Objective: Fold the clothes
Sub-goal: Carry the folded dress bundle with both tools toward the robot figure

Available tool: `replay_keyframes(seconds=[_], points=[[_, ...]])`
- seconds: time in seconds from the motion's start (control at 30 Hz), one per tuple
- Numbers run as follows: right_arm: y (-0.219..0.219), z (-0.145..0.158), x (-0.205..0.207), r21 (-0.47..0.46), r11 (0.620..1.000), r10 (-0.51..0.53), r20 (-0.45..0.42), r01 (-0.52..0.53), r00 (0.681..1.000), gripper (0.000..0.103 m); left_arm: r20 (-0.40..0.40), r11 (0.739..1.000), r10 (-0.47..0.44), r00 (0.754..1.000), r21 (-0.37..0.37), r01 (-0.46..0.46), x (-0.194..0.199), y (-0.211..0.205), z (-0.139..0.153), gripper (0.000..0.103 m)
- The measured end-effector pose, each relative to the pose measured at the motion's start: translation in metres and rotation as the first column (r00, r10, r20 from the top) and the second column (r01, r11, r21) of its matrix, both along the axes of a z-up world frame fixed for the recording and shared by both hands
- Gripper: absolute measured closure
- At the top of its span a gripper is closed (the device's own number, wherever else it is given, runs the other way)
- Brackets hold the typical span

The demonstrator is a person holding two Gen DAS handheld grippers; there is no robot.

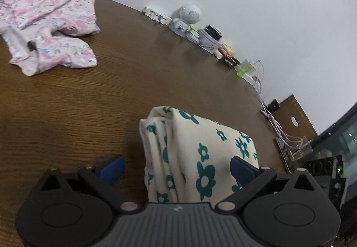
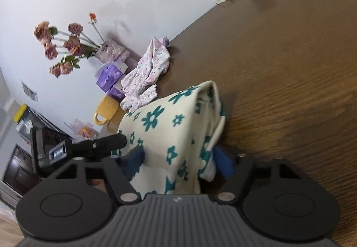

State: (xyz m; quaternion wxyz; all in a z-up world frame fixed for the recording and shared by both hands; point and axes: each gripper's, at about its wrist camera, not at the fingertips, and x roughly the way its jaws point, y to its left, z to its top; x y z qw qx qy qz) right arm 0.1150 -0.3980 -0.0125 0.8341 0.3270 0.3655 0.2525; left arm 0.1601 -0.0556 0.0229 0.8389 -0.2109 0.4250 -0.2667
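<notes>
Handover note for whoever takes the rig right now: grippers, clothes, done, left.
Left gripper: open, jaws either side of the folded cream garment with teal flowers, left pad clear of it.
Right gripper: jaws astride the same garment; cannot tell whether they pinch it.
Garment lies folded on the brown table.
Pink floral garment lies crumpled at the far side, unfolded.
Left to do: finish the cream one, then fold the pink one.
</notes>
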Motion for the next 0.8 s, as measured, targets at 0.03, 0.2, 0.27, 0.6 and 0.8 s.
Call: replay_keyframes(seconds=[0.03, 0.2, 0.27, 0.6, 0.8], points=[[-0.001, -0.001, 0.001, 0.006, 1.000, -0.001, -0.005, 0.001, 1.000, 0.039, -0.009, 1.000, -0.009, 1.000, -0.014, 0.009, 0.002, -0.001, -0.001, 0.023], [0.005, -0.003, 0.004, 0.010, 1.000, 0.006, -0.011, -0.006, 1.000, 0.050, -0.037, 0.995, -0.017, 0.999, -0.095, 0.014, 0.004, 0.005, -0.011, 0.041], [0.003, -0.006, 0.004, 0.040, 0.999, -0.003, -0.018, 0.003, 1.000, 0.056, -0.059, 0.990, -0.009, 0.998, -0.140, 0.001, 0.002, 0.010, -0.016, 0.046], [0.007, 0.036, 0.005, 0.015, 1.000, 0.010, 0.055, -0.010, 0.998, 0.067, 0.018, 0.986, -0.022, 1.000, -0.162, 0.025, 0.003, 0.011, 0.029, 0.053], [0.011, 0.111, 0.014, -0.086, 0.996, 0.045, 0.190, -0.029, 0.981, 0.067, 0.204, 0.990, -0.010, 0.979, -0.138, 0.039, 0.005, 0.005, 0.104, 0.053]])
